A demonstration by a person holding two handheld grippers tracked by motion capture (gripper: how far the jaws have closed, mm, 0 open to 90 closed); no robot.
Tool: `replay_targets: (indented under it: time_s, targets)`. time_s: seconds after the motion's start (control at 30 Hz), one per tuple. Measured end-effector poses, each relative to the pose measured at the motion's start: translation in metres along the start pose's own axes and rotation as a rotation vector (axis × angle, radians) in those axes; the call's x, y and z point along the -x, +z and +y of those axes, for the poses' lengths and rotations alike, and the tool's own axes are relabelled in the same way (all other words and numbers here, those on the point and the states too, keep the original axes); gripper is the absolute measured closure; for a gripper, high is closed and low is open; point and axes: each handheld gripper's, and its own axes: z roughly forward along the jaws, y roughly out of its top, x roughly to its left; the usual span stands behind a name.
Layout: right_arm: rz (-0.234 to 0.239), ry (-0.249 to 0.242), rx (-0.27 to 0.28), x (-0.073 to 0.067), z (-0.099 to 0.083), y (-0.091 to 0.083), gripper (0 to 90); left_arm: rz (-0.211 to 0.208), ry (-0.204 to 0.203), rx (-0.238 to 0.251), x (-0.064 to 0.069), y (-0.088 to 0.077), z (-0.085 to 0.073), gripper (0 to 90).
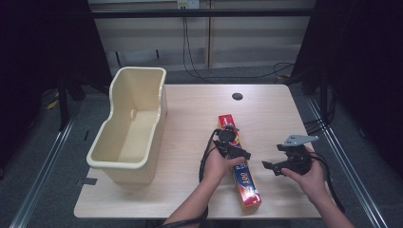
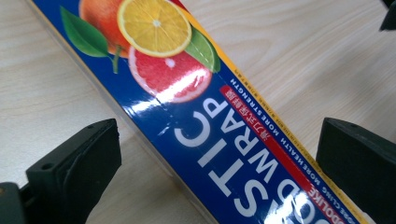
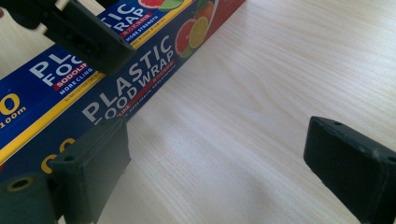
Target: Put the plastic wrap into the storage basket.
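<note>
A long blue, red and yellow plastic food wrap box (image 1: 240, 164) lies flat on the wooden table (image 1: 266, 114), running from the middle toward the front edge. My left gripper (image 1: 234, 151) is open right over the box, one jaw on each side of it. In the left gripper view the box (image 2: 210, 121) with its fruit picture passes between the two black jaws without touching them. My right gripper (image 1: 272, 167) stands open just right of the box, above bare table. In the right gripper view the box (image 3: 93, 79) lies along the left jaw, and the left gripper's finger (image 3: 88, 35) hangs over it.
A tall cream plastic bin (image 1: 129, 124) stands empty at the table's left edge. A dark round cable hole (image 1: 237, 96) sits near the far edge. Black cables trail from both grippers toward the front. Bare tabletop lies between the bin and the box.
</note>
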Motion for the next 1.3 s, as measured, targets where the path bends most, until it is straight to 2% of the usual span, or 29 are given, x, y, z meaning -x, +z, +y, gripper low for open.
replay_targets:
  time_s: [0.07, 0.13, 0.23, 0.3, 0.4, 0.53, 0.63, 0.73, 0.8, 0.9, 0.97, 1.13, 1.23, 1.3]
  targets:
    - [0.002, 0.001, 0.001, -0.001, 0.0, -0.001, 7.0, -0.004, 0.002, -0.011, 0.0, 0.002, 0.0, 0.3]
    - [-0.001, -0.002, -0.001, 0.0, 0.0, -0.001, 6.9, -0.007, -0.02, -0.015, -0.001, 0.003, -0.001, 0.9]
    - [-0.001, -0.002, 0.002, 0.0, 0.0, -0.001, 7.0, -0.032, -0.034, -0.03, -0.005, -0.001, -0.001, 3.9]
    - [-0.002, -0.003, 0.0, 0.001, 0.0, -0.001, 7.0, -0.033, -0.042, -0.041, -0.009, -0.005, -0.002, 6.8]
    - [0.001, -0.001, 0.0, 0.001, 0.0, -0.001, 7.2, -0.026, -0.046, -0.043, -0.015, -0.011, -0.004, 11.3]
    - [0.001, 0.0, 0.006, 0.001, 0.0, -0.001, 7.4, 0.002, -0.024, -0.056, -0.02, -0.02, -0.004, 17.7]
    - [0.002, 0.001, 0.005, 0.0, 0.0, -0.001, 7.5, -0.005, -0.048, -0.08, -0.024, -0.023, -0.003, 19.8]
    - [0.001, 0.001, 0.007, 0.0, 0.0, -0.002, 7.6, 0.011, -0.046, -0.091, -0.026, -0.024, -0.002, 21.2]
    - [0.005, 0.002, 0.005, 0.0, 0.0, -0.002, 7.6, 0.01, -0.077, -0.09, -0.027, -0.024, -0.001, 22.2]
    - [0.0, 0.005, 0.008, 0.001, 0.0, -0.002, 7.6, 0.011, -0.091, -0.113, -0.027, -0.023, 0.0, 23.0]
    - [-0.003, 0.005, 0.006, 0.001, 0.0, -0.002, 7.6, 0.024, -0.109, -0.109, -0.026, -0.022, 0.002, 23.8]
    - [-0.003, 0.008, 0.008, 0.002, 0.0, -0.002, 7.8, 0.041, -0.162, -0.142, -0.026, -0.023, 0.005, 27.1]
    - [-0.005, 0.008, 0.006, 0.002, 0.0, -0.003, 7.8, 0.053, -0.173, -0.142, -0.026, -0.025, 0.006, 30.7]
    - [-0.009, 0.014, 0.007, 0.002, 0.0, -0.004, 7.8, 0.065, -0.179, -0.163, -0.029, -0.029, 0.005, 33.2]
